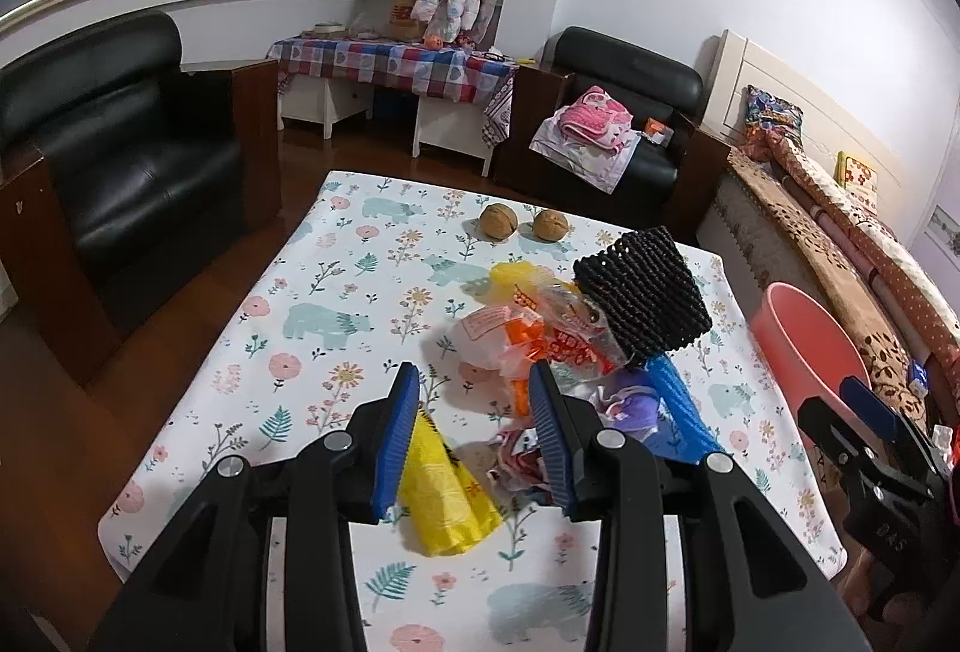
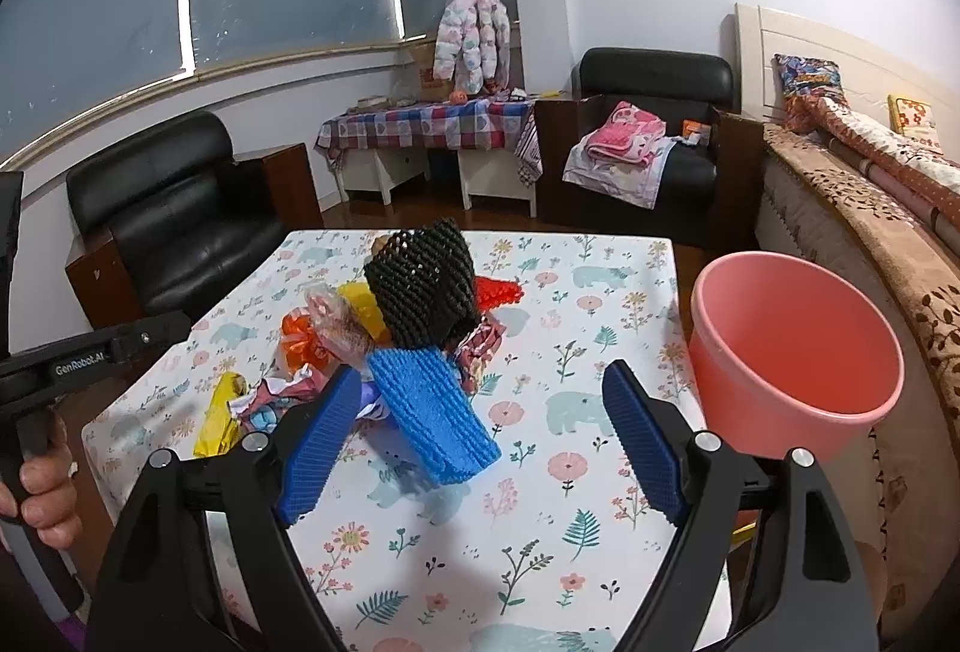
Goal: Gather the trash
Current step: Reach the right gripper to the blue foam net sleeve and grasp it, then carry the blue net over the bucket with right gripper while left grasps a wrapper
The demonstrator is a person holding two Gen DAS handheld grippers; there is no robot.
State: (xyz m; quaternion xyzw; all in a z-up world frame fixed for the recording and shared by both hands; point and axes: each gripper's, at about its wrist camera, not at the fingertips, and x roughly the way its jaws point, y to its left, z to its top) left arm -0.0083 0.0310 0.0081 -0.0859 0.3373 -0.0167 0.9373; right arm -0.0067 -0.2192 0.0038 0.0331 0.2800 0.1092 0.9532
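A heap of trash lies on the floral tablecloth (image 1: pixel 312 292): a black foam net (image 1: pixel 642 292) (image 2: pixel 426 286), a blue foam net (image 2: pixel 432 412) (image 1: pixel 678 406), orange and clear wrappers (image 1: pixel 522 334) (image 2: pixel 312 334), a red net (image 2: pixel 498 289) and a yellow wrapper (image 1: pixel 447 490) (image 2: pixel 216 418). My left gripper (image 1: pixel 474 376) hovers open over the heap's near edge, the yellow wrapper lying on the cloth under its left finger. My right gripper (image 2: pixel 483 373) stands wide open with the blue net between its fingers, not pressed. A pink bucket (image 2: pixel 798 340) (image 1: pixel 804 340) stands empty at the table's right side.
Two walnuts (image 1: pixel 497 222) (image 1: pixel 550 224) sit near the table's far edge. A hand (image 2: pixel 42 490) holds the left gripper's handle. Black armchairs (image 1: pixel 120 154) (image 2: pixel 654 136) stand left and behind, a bed (image 2: pixel 870 208) runs along the right, and a checked side table (image 1: pixel 390 64) stands by the window.
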